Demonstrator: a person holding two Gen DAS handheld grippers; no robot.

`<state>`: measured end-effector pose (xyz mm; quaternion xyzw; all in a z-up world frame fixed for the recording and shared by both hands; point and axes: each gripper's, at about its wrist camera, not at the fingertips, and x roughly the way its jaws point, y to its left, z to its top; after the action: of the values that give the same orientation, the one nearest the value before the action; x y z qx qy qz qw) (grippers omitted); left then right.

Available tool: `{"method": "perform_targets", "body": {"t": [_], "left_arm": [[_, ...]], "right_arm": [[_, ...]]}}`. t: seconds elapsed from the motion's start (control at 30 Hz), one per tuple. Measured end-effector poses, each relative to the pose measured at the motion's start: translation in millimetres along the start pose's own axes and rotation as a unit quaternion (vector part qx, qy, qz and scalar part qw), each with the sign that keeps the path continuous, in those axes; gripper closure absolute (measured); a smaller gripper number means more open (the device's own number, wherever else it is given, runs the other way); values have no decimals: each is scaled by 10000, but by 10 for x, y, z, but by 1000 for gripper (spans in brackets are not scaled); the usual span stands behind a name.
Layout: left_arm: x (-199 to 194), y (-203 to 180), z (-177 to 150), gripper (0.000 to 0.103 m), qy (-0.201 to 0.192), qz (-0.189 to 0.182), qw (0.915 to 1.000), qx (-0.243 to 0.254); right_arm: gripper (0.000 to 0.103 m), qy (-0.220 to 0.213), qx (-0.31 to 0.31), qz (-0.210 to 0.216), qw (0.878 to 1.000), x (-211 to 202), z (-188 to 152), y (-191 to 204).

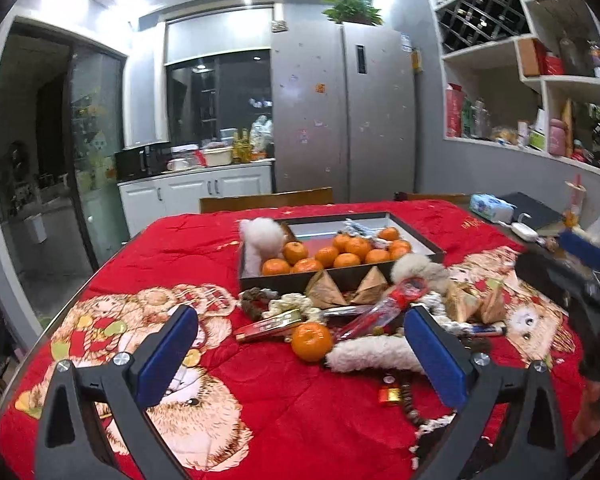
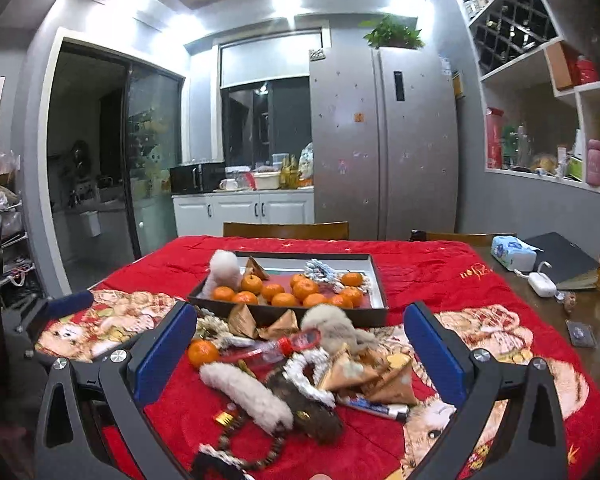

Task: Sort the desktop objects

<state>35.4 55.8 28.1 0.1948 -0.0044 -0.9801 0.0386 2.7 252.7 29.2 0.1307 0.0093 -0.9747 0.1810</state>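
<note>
A dark tray (image 1: pixel 340 274) (image 2: pixel 288 312) holds several tangerines and a white plush pom-pom (image 1: pixel 260 240) (image 2: pixel 224 270). In front of it lies a pile: a loose tangerine (image 1: pixel 311 341) (image 2: pixel 203 353), a white fuzzy strip (image 1: pixel 374 354) (image 2: pixel 246 394), brown pyramid packets (image 1: pixel 326 290) (image 2: pixel 380 378), a red-capped clear bottle (image 1: pixel 384 308) (image 2: pixel 278 348), a grey fur ball (image 2: pixel 334 328), a bead string (image 2: pixel 256 450). My left gripper (image 1: pixel 302 356) is open, just before the loose tangerine. My right gripper (image 2: pixel 300 354) is open, with the pile between its fingers.
The table carries a red cartoon-print blanket (image 1: pixel 260 420) (image 2: pixel 440 276). A tissue pack (image 2: pixel 512 252), a black folder (image 2: pixel 560 256) and a white charger (image 2: pixel 542 282) lie at the right edge. Chair backs (image 2: pixel 286 230) stand behind the table. The right gripper (image 1: pixel 580 256) shows blurred at the left view's right.
</note>
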Motion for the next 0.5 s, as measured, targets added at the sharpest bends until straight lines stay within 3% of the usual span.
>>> {"method": "perform_targets", "body": {"t": [0.13,0.2,0.33,0.5], "left_arm": [[107,52,-73,0,2,119,9998,-138],[137,57,-112,0,-102,200,9997,-100],[226,25,-208,0,-74,-31,10000,14],[255,-28,-220,0,-42,-40,9999,130]], "right_arm": [[0,160,45,-66,9998,98,-211,-26],[0,256,-177,-395,9987,165,-317,-3],[0,356,-112,-407,9985,236,-374,-32],[0,559,-163,-540,9968,321,-402,-29]]}}
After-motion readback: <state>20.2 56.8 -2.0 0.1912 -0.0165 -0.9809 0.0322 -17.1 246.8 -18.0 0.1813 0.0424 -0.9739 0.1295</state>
